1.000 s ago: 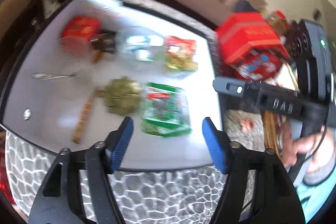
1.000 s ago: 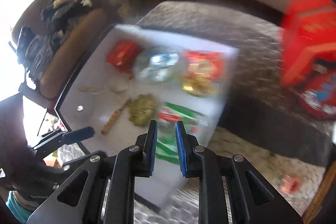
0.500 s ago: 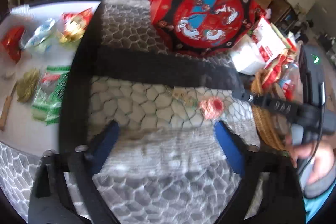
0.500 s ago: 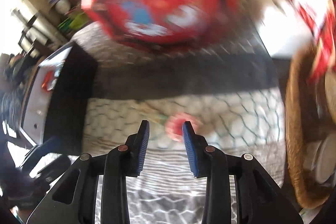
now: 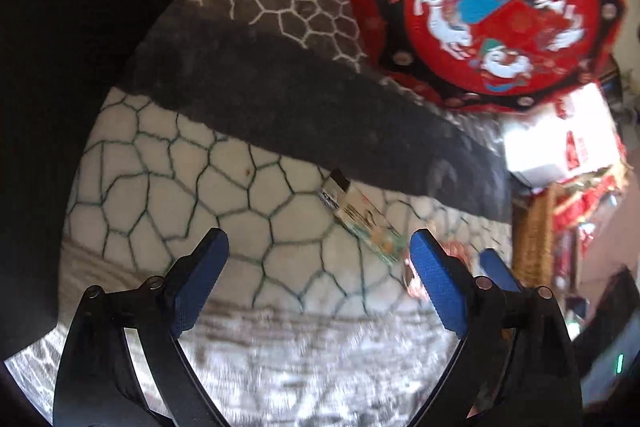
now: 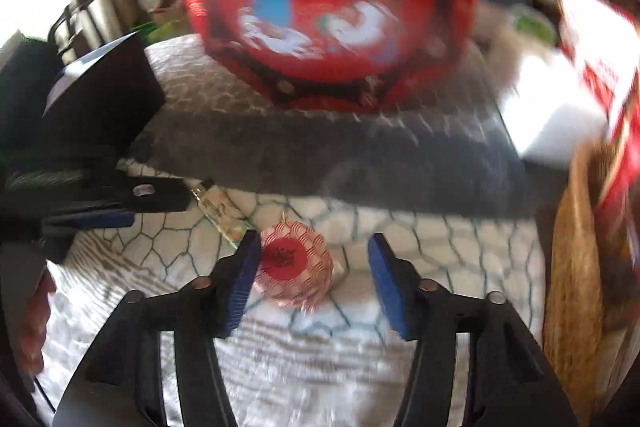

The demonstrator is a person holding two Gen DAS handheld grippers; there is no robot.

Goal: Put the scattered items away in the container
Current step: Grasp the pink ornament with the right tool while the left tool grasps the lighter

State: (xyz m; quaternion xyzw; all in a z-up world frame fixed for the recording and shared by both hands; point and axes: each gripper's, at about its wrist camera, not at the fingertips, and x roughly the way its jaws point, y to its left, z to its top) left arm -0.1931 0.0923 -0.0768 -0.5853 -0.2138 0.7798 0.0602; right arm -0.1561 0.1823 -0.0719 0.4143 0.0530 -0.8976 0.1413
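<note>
Both grippers are now working low over the pale rug with the dark-lined cobble pattern (image 5: 248,203), whereas a second ago they were looking down on the white tray of packets; that tray has dropped out of both views, so the work is shifting to the strays lying on the rug. The right gripper (image 6: 312,267) has widened its jaws from a narrow slot half a second ago to a broad gap, and the round red-and-white fan-patterned sweet (image 6: 294,263) is now sitting between its fingers, close against the left pad and apart from the right one; the fingers are open and gripping nothing. This is reading as the approach to a pick, with closing not yet begun. The left gripper (image 5: 320,283) is also standing wide open and empty, with the long flat pale sachet with black print at one end (image 5: 360,215) lying just ahead of its right finger, angled across the rug. The red octagonal tin with the painted figures on its lid (image 5: 496,3) is resting beyond both sets of fingers, across a band of dark shadow; whether it is the intended container cannot be told. A woven wicker basket (image 6: 576,259) is standing right of the right fingers. The sachet's near end is lying just beside the right gripper's left finger and could be nudged.
</note>
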